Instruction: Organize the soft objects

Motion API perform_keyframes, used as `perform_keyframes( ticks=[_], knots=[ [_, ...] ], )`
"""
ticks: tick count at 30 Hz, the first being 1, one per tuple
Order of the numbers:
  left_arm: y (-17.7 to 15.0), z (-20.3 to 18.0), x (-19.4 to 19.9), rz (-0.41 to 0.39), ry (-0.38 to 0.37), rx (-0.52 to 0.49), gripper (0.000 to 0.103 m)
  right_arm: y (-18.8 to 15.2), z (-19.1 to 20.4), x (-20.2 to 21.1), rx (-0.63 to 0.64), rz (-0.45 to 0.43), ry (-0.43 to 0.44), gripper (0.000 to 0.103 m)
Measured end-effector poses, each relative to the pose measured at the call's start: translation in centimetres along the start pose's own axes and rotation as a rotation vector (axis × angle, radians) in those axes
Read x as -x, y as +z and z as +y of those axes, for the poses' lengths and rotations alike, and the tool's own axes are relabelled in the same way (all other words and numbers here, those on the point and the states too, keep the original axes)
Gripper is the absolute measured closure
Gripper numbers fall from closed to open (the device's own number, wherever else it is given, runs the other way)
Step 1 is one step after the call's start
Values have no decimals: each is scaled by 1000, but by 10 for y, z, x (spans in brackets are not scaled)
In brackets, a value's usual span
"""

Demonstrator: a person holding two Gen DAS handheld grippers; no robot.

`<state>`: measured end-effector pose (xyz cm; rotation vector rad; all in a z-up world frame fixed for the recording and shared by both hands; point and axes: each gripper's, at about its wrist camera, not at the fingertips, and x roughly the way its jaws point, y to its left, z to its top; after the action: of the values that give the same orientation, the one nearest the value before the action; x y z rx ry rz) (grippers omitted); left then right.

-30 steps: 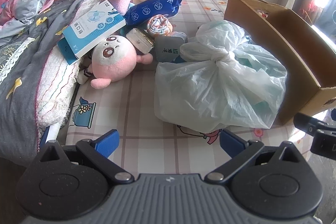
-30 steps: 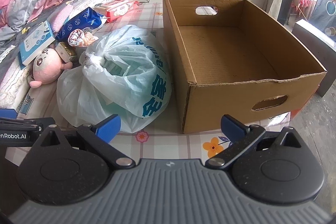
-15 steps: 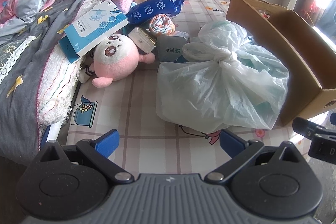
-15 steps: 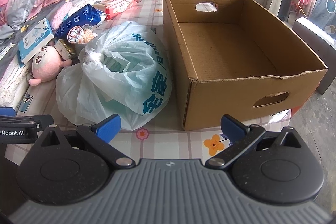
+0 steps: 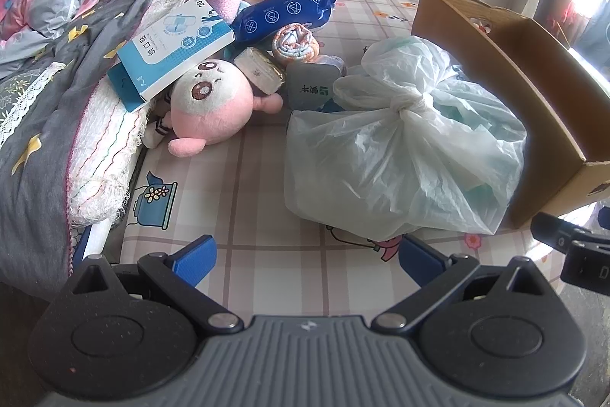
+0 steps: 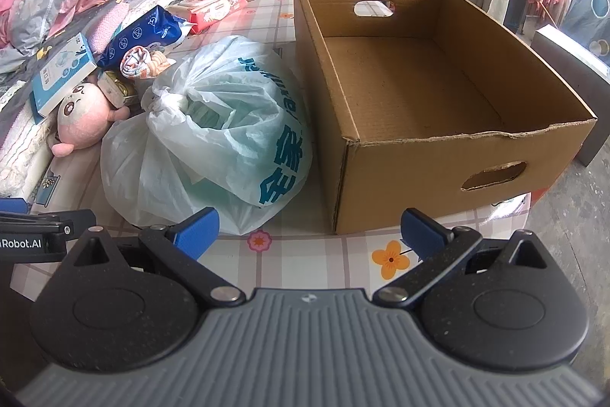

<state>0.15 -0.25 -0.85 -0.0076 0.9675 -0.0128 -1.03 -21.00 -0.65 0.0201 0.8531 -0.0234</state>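
Both views are creeping closer as we are approaching; our left gripper (image 5: pixel 307 256) and right gripper (image 6: pixel 310 229) are hanging released, empty. Knotted plastic bag (image 6: pixel 213 136) is resting against the empty cardboard box (image 6: pixel 419 94); next we are needing a two-sided pinch.

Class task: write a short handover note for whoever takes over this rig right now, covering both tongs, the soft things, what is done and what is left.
Left tongs open, holding nothing; right tongs likewise.
Cardboard box sits empty on the checked table cover.
Tied plastic bag lies against the box's left side. Beyond it: pink plush toy, rolled cloth, blue wipes pack.
Done: nothing packed. Left: move the soft things into the box.
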Motion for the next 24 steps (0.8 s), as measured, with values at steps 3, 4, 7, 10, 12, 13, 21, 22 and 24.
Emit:
perform_keyframes(
  ticks=[3, 4, 7, 10, 12, 13, 21, 22, 24],
  knots=[
    [0, 0, 0, 1, 0, 0, 1, 0, 0, 0, 0, 3, 1, 1],
    [0, 0, 0, 1, 0, -1, 1, 0, 0, 0, -1, 3, 0, 1],
    [0, 0, 0, 1, 1, -1, 1, 0, 0, 0, 0, 3, 1, 1],
    [-1, 1, 0, 1, 0, 1, 1, 0, 1, 0, 2, 4, 2, 1],
    [-1, 2, 0, 1, 0, 1, 1, 0, 2, 0, 2, 7, 1, 1],
    [-1, 2, 0, 1, 0, 1, 1, 0, 2, -1, 2, 8, 2, 1],
    [-4, 2, -2, 5, -1, 2, 1, 0, 3, -1, 2, 10, 2, 1],
    [-3, 2, -2, 6, -1, 2, 1, 0, 3, -2, 1, 10, 3, 1],
    [-4, 2, -3, 6, 0, 2, 1, -1, 4, -2, 1, 11, 3, 1]
  ],
)
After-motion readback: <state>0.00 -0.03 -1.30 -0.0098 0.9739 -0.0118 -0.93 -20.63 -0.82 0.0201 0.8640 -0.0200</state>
